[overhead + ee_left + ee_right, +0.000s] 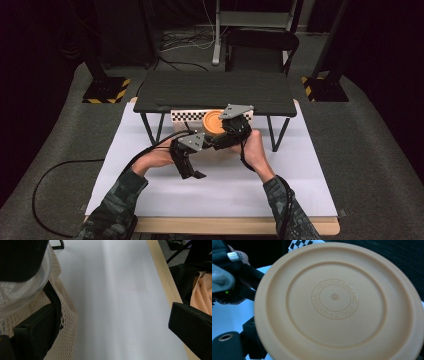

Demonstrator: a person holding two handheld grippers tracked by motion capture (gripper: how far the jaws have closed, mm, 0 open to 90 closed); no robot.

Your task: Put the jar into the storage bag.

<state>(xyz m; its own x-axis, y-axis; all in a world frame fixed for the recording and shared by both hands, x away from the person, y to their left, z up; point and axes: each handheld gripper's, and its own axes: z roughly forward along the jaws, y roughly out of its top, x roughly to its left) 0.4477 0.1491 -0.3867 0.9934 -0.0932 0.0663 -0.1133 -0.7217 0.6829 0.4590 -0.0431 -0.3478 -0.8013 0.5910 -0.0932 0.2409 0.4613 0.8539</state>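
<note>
Item, in progress: I hold the orange lid (337,302) clamped in my right gripper (231,131) above the sheet, left gripper (192,172) apart beside a mesh bag (63,322); placement outstanding.

Both arms reach in over the table, sleeves patterned, hands close together. The left hand (156,159) tips the left gripper (192,172) downward, its jaws wide apart. The right hand (254,149) points the right gripper (227,131) away from the person.
</note>
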